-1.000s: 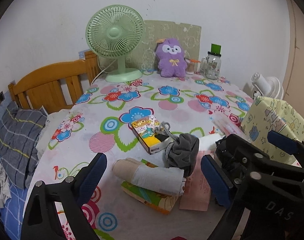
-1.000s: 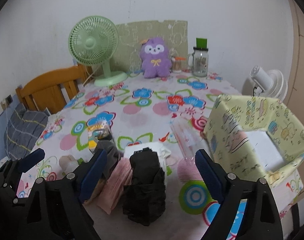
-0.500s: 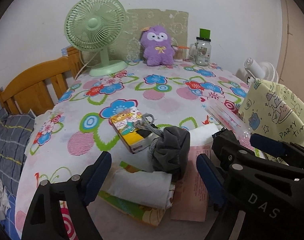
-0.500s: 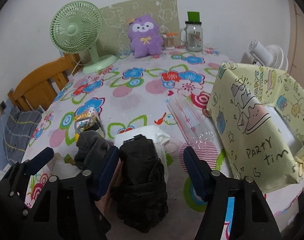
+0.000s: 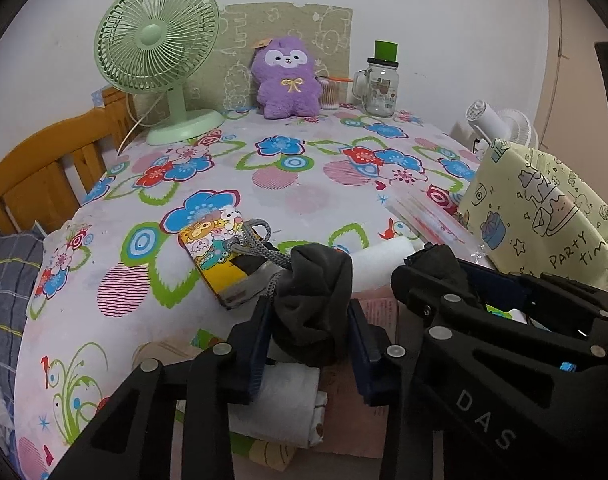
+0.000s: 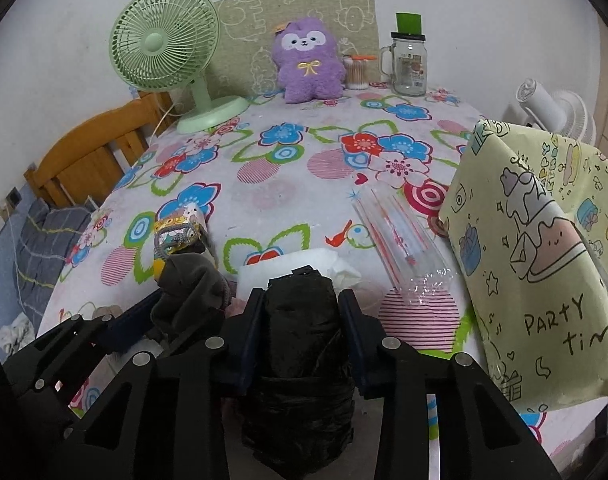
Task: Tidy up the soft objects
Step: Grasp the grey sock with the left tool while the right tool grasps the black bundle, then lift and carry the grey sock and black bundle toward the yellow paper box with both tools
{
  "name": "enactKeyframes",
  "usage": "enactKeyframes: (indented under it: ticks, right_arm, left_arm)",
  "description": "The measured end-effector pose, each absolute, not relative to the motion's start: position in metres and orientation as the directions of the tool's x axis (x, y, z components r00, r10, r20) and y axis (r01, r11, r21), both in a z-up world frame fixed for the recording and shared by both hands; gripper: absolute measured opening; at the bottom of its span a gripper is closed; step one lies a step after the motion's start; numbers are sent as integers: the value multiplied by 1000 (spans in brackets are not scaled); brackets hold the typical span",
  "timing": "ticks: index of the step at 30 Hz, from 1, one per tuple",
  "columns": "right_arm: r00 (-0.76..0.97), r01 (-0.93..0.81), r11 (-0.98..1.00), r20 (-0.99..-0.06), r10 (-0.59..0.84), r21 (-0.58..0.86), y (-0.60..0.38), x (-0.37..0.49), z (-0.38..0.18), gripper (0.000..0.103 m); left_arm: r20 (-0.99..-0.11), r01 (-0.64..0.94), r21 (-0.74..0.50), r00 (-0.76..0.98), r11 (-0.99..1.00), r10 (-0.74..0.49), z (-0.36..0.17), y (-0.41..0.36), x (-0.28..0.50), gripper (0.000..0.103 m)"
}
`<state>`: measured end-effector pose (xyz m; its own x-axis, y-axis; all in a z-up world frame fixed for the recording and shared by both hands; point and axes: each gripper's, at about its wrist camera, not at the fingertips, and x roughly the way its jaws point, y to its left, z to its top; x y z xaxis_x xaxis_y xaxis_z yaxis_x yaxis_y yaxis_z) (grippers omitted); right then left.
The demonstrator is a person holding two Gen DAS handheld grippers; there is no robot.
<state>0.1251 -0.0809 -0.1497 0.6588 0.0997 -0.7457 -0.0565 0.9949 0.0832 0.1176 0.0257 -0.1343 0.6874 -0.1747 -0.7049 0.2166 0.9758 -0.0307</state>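
A grey drawstring pouch (image 5: 311,296) sits near the table's front edge. My left gripper (image 5: 309,332) straddles it, jaws closing, both pads against the cloth. Under it lie a rolled white cloth (image 5: 280,404), a pink sheet (image 5: 367,400) and a cartoon-printed box (image 5: 212,256). In the right wrist view a black wrapped bundle (image 6: 300,320) fills the gap of my right gripper (image 6: 302,320), whose jaws are also closing and touch its sides. The grey pouch (image 6: 192,296) shows just left of it. A white folded cloth (image 6: 296,264) lies behind the bundle.
A yellow-green "party time" bag (image 6: 543,240) stands open at the right, a clear plastic sleeve (image 6: 399,252) beside it. At the back stand a green fan (image 5: 156,40), a purple plush (image 5: 286,80) and a glass jar (image 5: 379,88). A wooden chair (image 5: 44,168) is at the left.
Both grippers sank toward the table and narrowed from wide open. The left one now grips the grey pouch, the right one the black bundle.
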Motion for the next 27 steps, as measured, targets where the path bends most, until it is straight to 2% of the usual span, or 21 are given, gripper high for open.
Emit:
enactKeyframes:
  ticks: [27]
  right_arm:
    - [752,-85,995,-652,99,54,-94,108,-89,39]
  left_arm:
    - [-630,180,-50,758,982,-171,-78,8,99,31]
